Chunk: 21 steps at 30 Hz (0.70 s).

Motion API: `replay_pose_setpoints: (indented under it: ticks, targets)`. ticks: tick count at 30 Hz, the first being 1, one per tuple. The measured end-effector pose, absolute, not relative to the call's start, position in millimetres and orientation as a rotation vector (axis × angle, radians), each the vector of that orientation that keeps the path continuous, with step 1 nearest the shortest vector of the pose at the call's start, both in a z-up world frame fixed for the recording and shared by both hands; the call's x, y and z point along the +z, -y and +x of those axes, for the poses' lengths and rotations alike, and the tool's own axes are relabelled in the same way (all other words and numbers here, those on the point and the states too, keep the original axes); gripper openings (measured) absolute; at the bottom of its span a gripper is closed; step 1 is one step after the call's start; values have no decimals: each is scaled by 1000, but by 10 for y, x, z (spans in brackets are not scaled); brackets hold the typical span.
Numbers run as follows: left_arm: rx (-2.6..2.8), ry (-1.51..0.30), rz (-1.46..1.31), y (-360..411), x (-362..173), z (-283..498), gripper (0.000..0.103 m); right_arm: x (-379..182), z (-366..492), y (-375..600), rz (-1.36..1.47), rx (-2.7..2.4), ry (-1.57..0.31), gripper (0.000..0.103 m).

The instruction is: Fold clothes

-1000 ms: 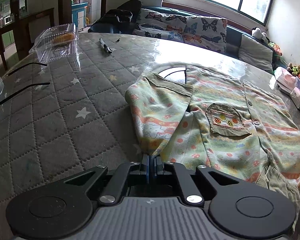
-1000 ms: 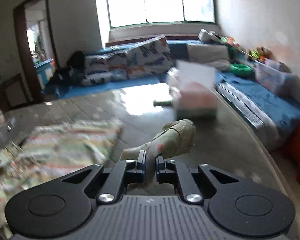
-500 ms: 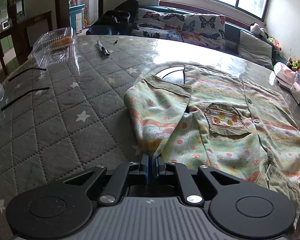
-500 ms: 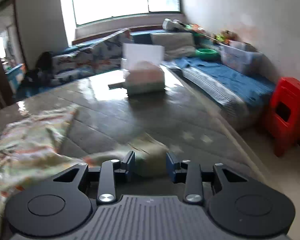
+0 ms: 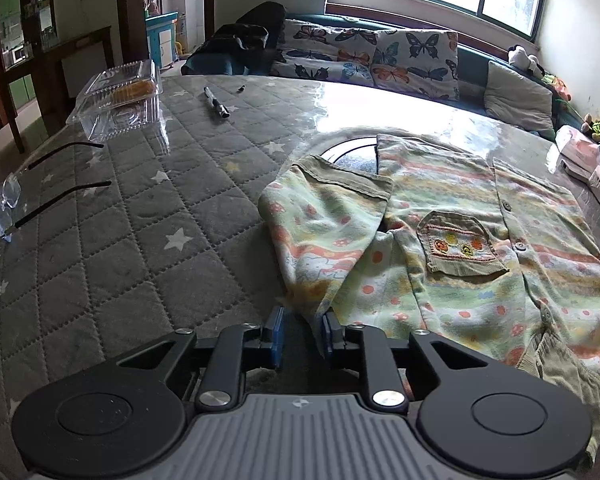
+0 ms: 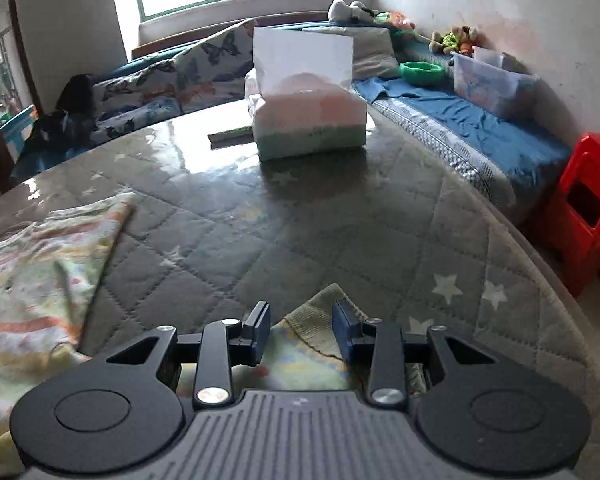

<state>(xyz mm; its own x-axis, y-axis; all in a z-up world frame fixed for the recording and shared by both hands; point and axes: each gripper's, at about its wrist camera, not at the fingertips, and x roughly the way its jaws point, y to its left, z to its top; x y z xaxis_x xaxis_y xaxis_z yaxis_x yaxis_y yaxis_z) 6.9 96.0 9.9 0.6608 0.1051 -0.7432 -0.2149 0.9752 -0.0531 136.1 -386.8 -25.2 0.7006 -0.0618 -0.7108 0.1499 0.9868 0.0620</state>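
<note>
A child's patterned shirt (image 5: 472,240) with a pocket and buttons lies flat on the quilted table. Its left sleeve (image 5: 324,220) is folded in over the body. My left gripper (image 5: 301,334) is open, its jaws on either side of the sleeve's shoulder corner, which lies on the table. In the right wrist view the shirt (image 6: 40,264) lies at the left. The other sleeve's cuff (image 6: 320,324) lies flat between the jaws of my open right gripper (image 6: 302,332).
A clear plastic food box (image 5: 120,100), a pen (image 5: 216,103) and glasses (image 5: 12,200) lie at the left of the table (image 5: 100,280). A tissue box (image 6: 304,108) stands at the far right side. A red stool (image 6: 584,208) stands beyond the table edge.
Both grippers have opened and let go of the sleeves. The right gripper brought its sleeve down to the table and released it; the left sleeve corner now rests on the table.
</note>
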Motion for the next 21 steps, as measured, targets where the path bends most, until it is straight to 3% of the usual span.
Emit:
replay_pose_setpoints:
  ticks: [2, 3, 5, 13, 21]
  targets:
    - [181, -830, -141, -951, 98, 73, 22, -265, 1353, 3807, 56, -118, -782, 28]
    - [182, -830, -140, -947, 98, 74, 23, -264, 1352, 3808, 48, -116, -779, 18]
    - [179, -827, -138, -939, 111, 74, 23, -250, 1351, 3856, 69, -113, -771, 10]
    - [129, -776, -118, -824, 302, 51, 28, 57, 1024, 4098, 173, -115, -657, 7]
    - [-88, -746, -48, -177, 418, 231, 31, 257, 268, 4357, 231, -129, -627, 7]
